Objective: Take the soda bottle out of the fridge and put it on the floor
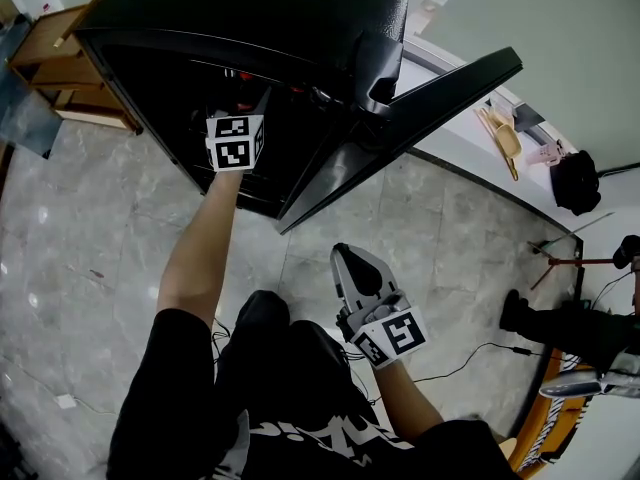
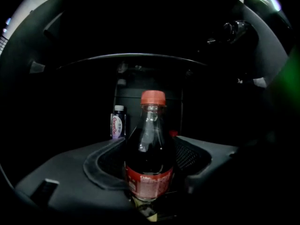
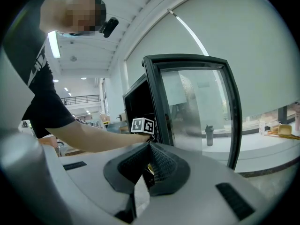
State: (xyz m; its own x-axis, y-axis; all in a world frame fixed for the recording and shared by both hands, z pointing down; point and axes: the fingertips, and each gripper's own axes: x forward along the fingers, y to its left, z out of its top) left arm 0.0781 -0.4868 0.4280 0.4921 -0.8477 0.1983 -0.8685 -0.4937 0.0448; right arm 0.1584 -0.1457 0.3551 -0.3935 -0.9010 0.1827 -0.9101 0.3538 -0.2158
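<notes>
The soda bottle (image 2: pixel 149 158), dark cola with a red cap and red label, stands upright inside the dark fridge (image 1: pixel 300 28). My left gripper (image 2: pixel 150 143) reaches into the fridge, and its jaws sit against both sides of the bottle at label height with no gap showing. In the head view only that gripper's marker cube (image 1: pixel 235 140) shows at the fridge opening; its jaws are hidden inside. My right gripper (image 1: pixel 346 256) hangs over the floor in front of the fridge, shut and empty, its tips meeting (image 3: pixel 150 145).
The fridge's glass door (image 1: pixel 420 118) stands open to the right. A small purple-labelled bottle (image 2: pixel 118 123) stands further back in the fridge. Wooden furniture (image 1: pixel 60 58) is at left. A yellow dustpan (image 1: pixel 505 138), a black bag (image 1: pixel 575 180) and cables lie at right on the marble floor (image 1: pixel 80 228).
</notes>
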